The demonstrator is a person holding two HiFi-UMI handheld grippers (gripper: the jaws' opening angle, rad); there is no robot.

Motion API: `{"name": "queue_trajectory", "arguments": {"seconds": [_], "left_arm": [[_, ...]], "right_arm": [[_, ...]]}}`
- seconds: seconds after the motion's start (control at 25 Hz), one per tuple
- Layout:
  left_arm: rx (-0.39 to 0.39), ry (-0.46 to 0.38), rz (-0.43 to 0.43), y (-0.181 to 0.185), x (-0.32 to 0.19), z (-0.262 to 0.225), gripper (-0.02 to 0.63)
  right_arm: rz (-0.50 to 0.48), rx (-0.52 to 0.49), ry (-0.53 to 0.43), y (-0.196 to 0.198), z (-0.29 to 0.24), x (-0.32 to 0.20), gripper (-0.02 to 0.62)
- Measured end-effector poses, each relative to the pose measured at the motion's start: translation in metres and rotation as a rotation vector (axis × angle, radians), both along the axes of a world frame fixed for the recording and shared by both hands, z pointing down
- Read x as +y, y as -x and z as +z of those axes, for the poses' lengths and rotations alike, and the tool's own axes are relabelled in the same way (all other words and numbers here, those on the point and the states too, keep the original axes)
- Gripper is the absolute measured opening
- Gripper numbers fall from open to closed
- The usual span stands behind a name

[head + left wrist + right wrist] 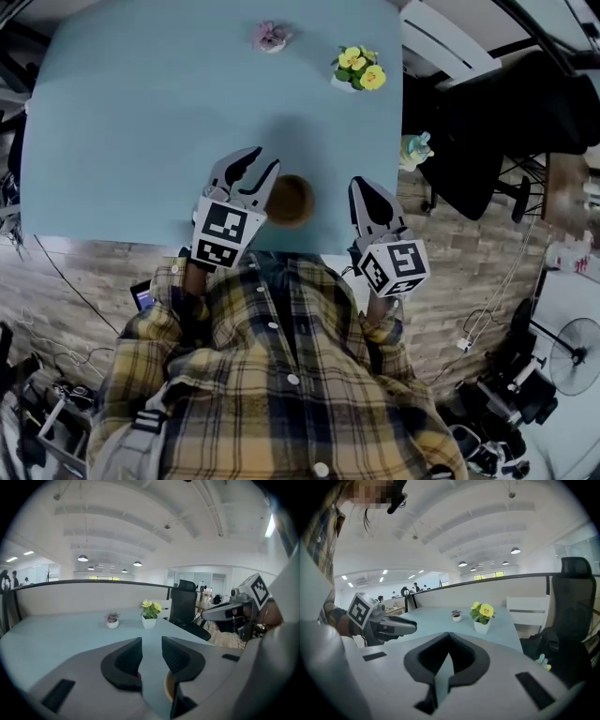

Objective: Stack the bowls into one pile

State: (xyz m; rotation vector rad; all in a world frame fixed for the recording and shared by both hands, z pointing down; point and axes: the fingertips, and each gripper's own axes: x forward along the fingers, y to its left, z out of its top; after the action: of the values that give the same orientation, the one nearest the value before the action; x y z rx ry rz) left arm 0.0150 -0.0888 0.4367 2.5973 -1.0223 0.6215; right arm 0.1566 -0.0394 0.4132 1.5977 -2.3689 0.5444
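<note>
Nearest the person, the right hand-held gripper (362, 185) hangs over the table's (141, 122) near edge, its jaws pressed together on nothing. The left hand-held gripper (263, 161) has its jaws spread and empty, and the brown bowl (289, 200) sits just beside its right jaw, not between the two.

That bowl is the only one in sight, close to the near edge between the two grippers. How many are nested in it I cannot tell. I judge the stacking is at its end, so the next move calls for little more than drawing the left gripper clear without nudging the rim.

The bowl stands upright, mouth up — round, so its only axis is vertical. Far across the table stand a yellow flower pot (359, 68) and a small pink plant (271, 37).
</note>
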Motion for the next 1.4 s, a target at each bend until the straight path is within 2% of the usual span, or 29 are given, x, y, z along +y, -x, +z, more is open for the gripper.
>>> {"name": "queue_trajectory", "arguments": {"seconds": [0.24, 0.52, 0.8, 1.08, 1.4], "left_arm": [[0.069, -0.073, -0.073, 0.015, -0.007, -0.038, 0.092], [0.101, -0.133, -0.13, 0.028, -0.004, -0.067, 0.043], [0.121, -0.166, -0.184, 0.04, 0.001, -0.081, 0.003], [0.136, -0.16, -0.21, 0.046, 0.001, -0.082, -0.009], [0.116, -0.151, -0.219, 0.051, -0.001, -0.078, -0.009]], "right_arm": [[-0.039, 0.056, -0.055, 0.01, -0.018, -0.017, 0.003], [-0.058, 0.122, -0.121, 0.017, -0.038, -0.03, 0.003], [-0.061, 0.147, -0.159, 0.02, -0.051, -0.034, 0.003], [-0.05, 0.149, -0.173, 0.019, -0.056, -0.034, 0.003], [-0.029, 0.134, -0.166, 0.012, -0.057, -0.029, 0.003]]}}
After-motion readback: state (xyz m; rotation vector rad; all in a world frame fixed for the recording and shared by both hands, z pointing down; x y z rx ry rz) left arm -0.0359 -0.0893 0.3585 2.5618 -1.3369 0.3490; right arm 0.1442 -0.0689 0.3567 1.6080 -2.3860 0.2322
